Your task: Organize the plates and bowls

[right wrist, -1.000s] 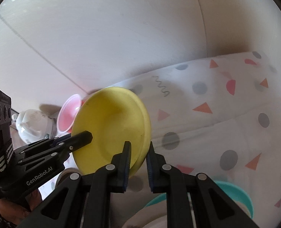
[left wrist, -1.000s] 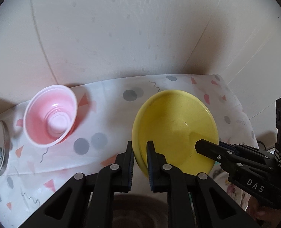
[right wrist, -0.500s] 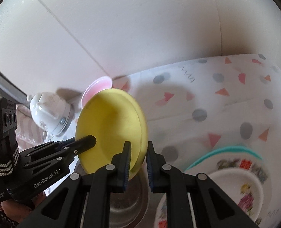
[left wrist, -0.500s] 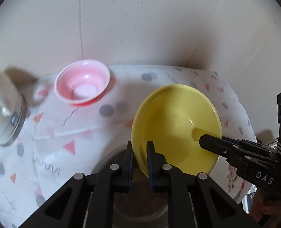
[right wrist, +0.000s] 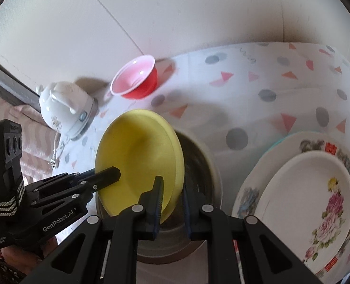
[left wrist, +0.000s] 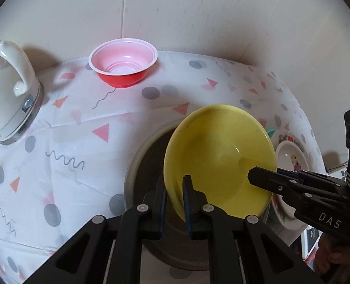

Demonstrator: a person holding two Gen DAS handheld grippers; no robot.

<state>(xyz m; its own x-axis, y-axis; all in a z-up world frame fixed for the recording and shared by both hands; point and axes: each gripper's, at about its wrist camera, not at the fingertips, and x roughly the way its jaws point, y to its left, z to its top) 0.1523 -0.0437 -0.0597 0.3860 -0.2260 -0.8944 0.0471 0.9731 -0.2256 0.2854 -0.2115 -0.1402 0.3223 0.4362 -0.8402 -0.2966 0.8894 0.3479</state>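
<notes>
A yellow bowl [left wrist: 220, 156] is held tilted above a metal bowl [left wrist: 149, 151] on the patterned tablecloth. My left gripper [left wrist: 175, 196] is shut on the yellow bowl's near rim. My right gripper [right wrist: 172, 196] is shut on the opposite rim of the yellow bowl [right wrist: 137, 156], over the metal bowl [right wrist: 203, 165]. Each gripper shows in the other's view, the right gripper [left wrist: 253, 177] and the left gripper [right wrist: 115, 172]. A red bowl with a pink inside [left wrist: 124, 62] stands at the back, also in the right wrist view [right wrist: 136, 79].
A white teapot [left wrist: 6, 87] lies at the left, also in the right wrist view [right wrist: 63, 108]. A stack of floral plates [right wrist: 310, 189] lies right of the metal bowl, partly seen in the left wrist view [left wrist: 291, 151]. A pale wall stands behind the table.
Both grippers have carried the yellow bowl back and down, so the metal bowl and floral plates came into view beneath it. The red bowl and teapot now appear farther away.
</notes>
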